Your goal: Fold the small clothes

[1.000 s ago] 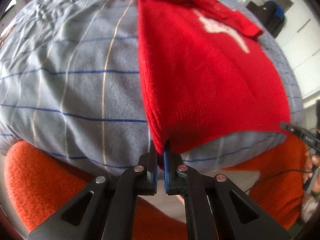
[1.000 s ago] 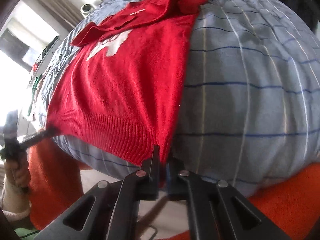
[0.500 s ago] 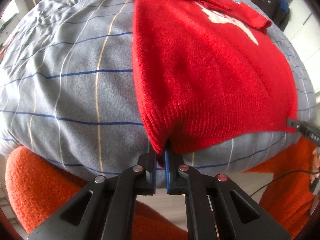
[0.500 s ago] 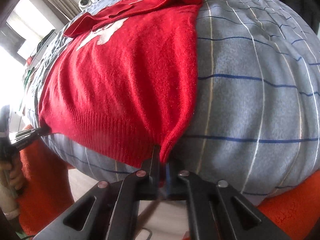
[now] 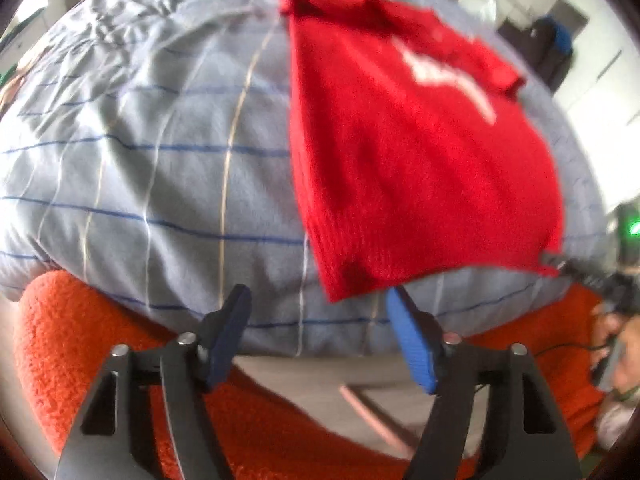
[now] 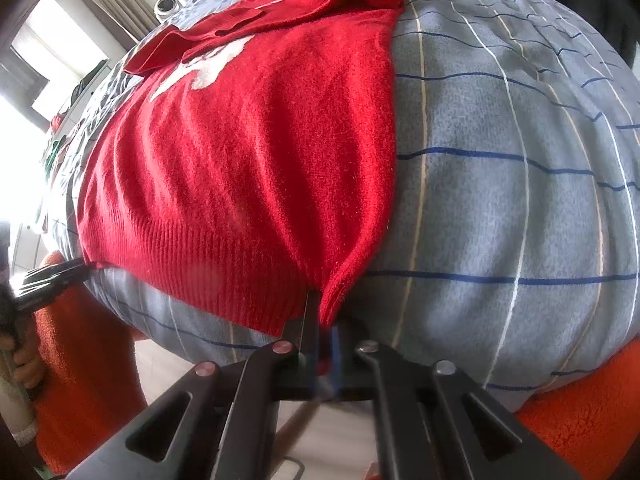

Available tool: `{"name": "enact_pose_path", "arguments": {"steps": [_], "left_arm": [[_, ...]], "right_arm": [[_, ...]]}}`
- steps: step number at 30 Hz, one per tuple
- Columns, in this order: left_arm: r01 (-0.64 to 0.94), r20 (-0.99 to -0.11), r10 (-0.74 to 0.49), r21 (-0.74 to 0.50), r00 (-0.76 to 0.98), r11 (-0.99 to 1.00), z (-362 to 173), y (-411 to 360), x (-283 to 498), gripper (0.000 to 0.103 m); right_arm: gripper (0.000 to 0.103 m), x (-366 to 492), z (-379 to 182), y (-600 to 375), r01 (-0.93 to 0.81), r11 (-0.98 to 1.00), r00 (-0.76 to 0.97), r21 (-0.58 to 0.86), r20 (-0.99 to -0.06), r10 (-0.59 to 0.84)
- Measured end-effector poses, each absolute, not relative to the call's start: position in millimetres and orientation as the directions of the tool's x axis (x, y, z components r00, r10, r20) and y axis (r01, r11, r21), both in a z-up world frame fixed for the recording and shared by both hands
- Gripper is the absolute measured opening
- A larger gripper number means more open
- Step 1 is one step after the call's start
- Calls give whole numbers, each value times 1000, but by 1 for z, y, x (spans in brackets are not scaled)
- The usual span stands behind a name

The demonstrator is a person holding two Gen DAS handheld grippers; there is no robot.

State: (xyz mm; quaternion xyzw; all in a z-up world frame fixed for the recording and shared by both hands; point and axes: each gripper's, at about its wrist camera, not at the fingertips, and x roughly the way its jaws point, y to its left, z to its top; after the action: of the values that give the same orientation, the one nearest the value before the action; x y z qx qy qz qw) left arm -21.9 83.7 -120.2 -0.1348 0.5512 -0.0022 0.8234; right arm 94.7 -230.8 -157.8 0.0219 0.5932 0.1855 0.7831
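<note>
Left wrist view: the left gripper (image 5: 318,312) is standing with fingers wide, jaws having just been opening, the red knitted sweater (image 5: 408,160) lying free of them, flat on the grey-blue checked bedcover (image 5: 140,168). The right gripper (image 6: 320,344) is pinching the opposite hem corner. Laying-out step looks to be finishing; next comes releasing and regripping for a fold. Count: one sweater, two grippers.

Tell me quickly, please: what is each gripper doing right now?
Left gripper: open, jaws have just been opening, the red sweater corner lies free.
Right gripper: shut on the sweater's hem corner.
</note>
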Motion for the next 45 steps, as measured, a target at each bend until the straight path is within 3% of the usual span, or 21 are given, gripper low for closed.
{"name": "enact_pose_path", "arguments": {"steps": [4,6,7,11,20,21,22,23,24,27,29,31,34,37,39,42,43,44,45], "left_arm": [[-166,-903,-140,-224,406,960,-124,83,1,71],[-157,-912,-135,-209,388,965,-132,80,12,39],[-148,-917,-150,-218,371,965,-138,76,18,10],[-134,-927,-72,-129,367,983,-146,59,22,3],[-115,-938,71,33,338,993,-161,37,24,9],[-107,-940,77,44,332,993,-159,33,21,12],[-103,-943,86,56,320,993,-157,29,19,25],[-111,-946,106,75,307,991,-153,30,13,42],[-129,-942,123,86,313,988,-145,32,6,47],[-165,-905,145,85,399,983,-116,39,3,51],[-202,-867,152,61,475,978,-98,43,14,59],[-244,-814,163,27,558,969,-84,46,30,65],[-287,-752,196,9,629,958,-87,54,45,65],[-326,-732,255,48,632,944,-111,59,42,65],[-338,-764,291,102,576,935,-127,64,37,65],[-363,-789,260,50,557,930,-125,79,28,65],[-369,-786,254,36,564,929,-124,81,27,65],[-369,-786,255,36,564,929,-123,81,26,65],[-365,-788,253,39,560,930,-124,79,26,65]], "right_arm": [[4,96,-159,-230,-263,931,228,252,-922,314],[4,95,-159,-230,-266,931,229,250,-922,313],[4,95,-159,-230,-267,931,230,249,-922,313],[4,94,-159,-230,-268,931,236,247,-920,312],[5,96,-166,-228,-277,933,228,231,-927,297],[6,95,-164,-230,-285,928,218,241,-926,308],[8,94,-160,-232,-293,924,202,245,-929,311],[19,94,-155,-236,-297,924,185,242,-934,305],[31,94,-145,-242,-297,927,179,229,-940,289],[36,100,-97,-247,-348,934,303,76,-934,189],[36,113,-66,-235,-413,910,389,-19,-908,158],[36,136,-44,-206,-501,864,421,-49,-886,194],[36,184,-50,-146,-651,758,373,-42,-887,271],[36,230,-81,-96,-698,713,365,-64,-889,278],[36,254,-105,-70,-704,703,384,-101,-887,257],[34,277,-129,-60,-706,705,377,-72,-880,288],[27,283,-127,-66,-684,729,380,-40,-872,309],[5,288,-123,-74,-646,763,391,-9,-862,321],[4,292,-113,-91,-597,802,422,17,-844,332]]}}
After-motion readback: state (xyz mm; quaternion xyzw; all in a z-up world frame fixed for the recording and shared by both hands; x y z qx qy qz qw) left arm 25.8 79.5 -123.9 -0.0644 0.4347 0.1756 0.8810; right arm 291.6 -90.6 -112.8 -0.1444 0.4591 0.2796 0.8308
